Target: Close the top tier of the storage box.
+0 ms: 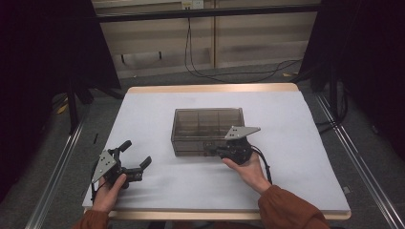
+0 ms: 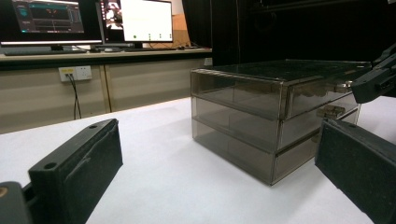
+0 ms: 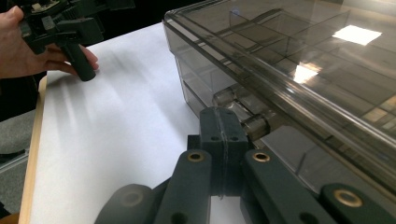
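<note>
In the right gripper view our right gripper (image 3: 223,135) has its jaws pressed flat together with no gap, their tips right up against a small metal drawer handle (image 3: 243,123) on the front of the smoky clear drawer box (image 3: 299,60). We cannot tell whether the handle is pinched between them or merely touched. In the high view this gripper (image 1: 224,151) sits at the lower right corner of the box (image 1: 207,125), near the middle of the frame.

Our left gripper (image 1: 136,160) rests at the lower left of that view, jaws spread wide and holding nothing, well apart from the box.

The box stands mid-surface on the white surface (image 1: 157,191), its long axis running left to right across the frame and its drawer fronts facing us. The handle lies straight ahead of the right jaws, so we judge the right hand far the nearer, and any drawer pull would come straight back toward the bottom edge.
</note>
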`<state>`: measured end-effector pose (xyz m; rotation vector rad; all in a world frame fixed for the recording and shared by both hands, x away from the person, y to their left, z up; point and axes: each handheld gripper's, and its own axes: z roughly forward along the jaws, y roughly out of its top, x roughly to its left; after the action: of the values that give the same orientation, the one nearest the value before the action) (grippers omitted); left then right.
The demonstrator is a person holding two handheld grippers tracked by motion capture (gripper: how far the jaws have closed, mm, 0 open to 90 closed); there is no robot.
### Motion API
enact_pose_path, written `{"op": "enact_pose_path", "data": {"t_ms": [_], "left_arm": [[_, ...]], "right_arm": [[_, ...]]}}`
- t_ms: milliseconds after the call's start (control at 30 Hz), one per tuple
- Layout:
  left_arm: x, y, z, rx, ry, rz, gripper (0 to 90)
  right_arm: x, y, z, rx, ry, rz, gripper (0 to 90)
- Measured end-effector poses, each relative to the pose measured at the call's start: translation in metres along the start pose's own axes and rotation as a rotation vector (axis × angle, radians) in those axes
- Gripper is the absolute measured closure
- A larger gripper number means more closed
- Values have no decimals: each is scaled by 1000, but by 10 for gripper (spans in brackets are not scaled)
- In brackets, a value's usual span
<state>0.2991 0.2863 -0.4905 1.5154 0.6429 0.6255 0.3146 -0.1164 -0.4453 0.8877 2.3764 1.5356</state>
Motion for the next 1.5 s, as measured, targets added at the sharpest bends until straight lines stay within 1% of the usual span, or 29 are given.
{"op": "enact_pose_path", "data": {"t_ms": [767,800,833,933,1067,1267,1367,1467,1500], "left_arm": [[0,0,0,-3,-1,-4,7],[0,0,0,1,0,3,7],[0,0,0,-3,-1,-4,7],[0,0,0,-1,2,5,7],[0,0,0,0,0,1,7],[0,0,0,-1,0,0,7],[0,0,0,0,1,1,7],[0,0,0,1,-1,0,7],[0,0,0,1,-1,1,7]], "right_arm": [[-4,0,1,-4,-15,9,900],[-4,0,1,-6,-15,10,900],[-4,0,1,-6,-15,10,900],[-4,0,1,-6,-15,10,900],[-4,0,2,-4,-16,10,900],[-1,0,0,-2,-5,1,900],[0,0,-1,-2,2,4,900],[1,-1,-3,1,5,-1,879],[1,-2,-5,10,8,1,857]]}}
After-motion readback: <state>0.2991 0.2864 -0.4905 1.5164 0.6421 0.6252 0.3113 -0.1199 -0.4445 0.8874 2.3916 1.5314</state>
